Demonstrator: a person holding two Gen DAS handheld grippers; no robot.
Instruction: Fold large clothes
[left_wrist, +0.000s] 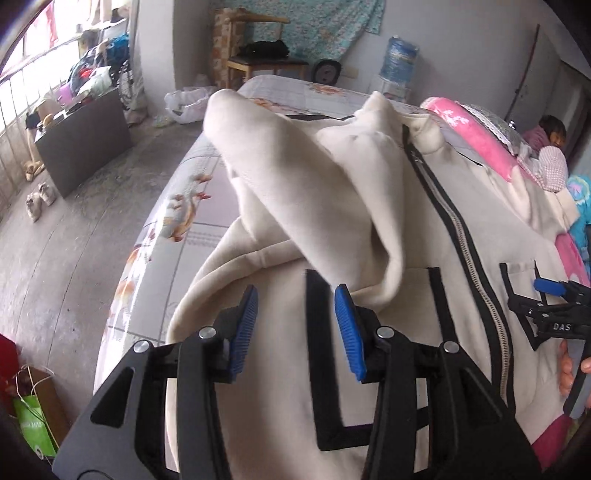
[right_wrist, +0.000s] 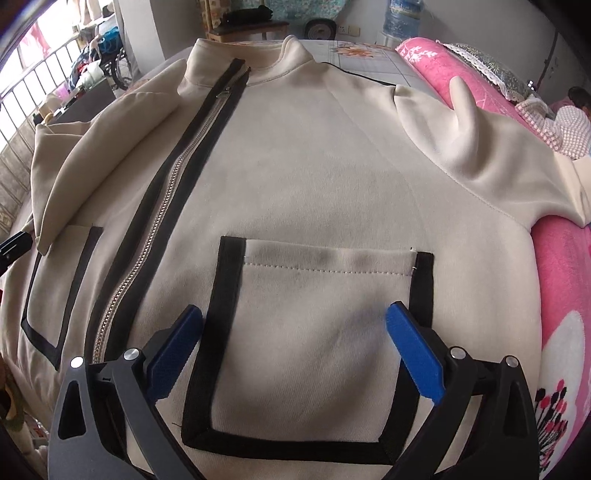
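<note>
A cream zip-up jacket (right_wrist: 314, 177) with black-trimmed pockets lies front up on the bed, its black-edged zipper (right_wrist: 162, 206) closed. One sleeve (left_wrist: 295, 173) is folded in over the chest, and its cuff hangs just beside the right finger (left_wrist: 349, 328) of my left gripper. My left gripper (left_wrist: 297, 321) is open over the left pocket (left_wrist: 369, 362) with nothing between its pads. The other sleeve (right_wrist: 480, 147) lies spread onto the pink blanket. My right gripper (right_wrist: 295, 339) is wide open above the right pocket (right_wrist: 314, 332), holding nothing; it also shows at the right edge (left_wrist: 546, 295).
The bed's floral sheet (left_wrist: 192, 206) drops off to the concrete floor (left_wrist: 74, 258) on the left. A pink blanket (right_wrist: 561, 295) lies along the right. A person (left_wrist: 550, 136) lies at the far right. A dark box (left_wrist: 85, 144), a chair (left_wrist: 258, 62) and a water bottle (left_wrist: 400, 59) stand beyond.
</note>
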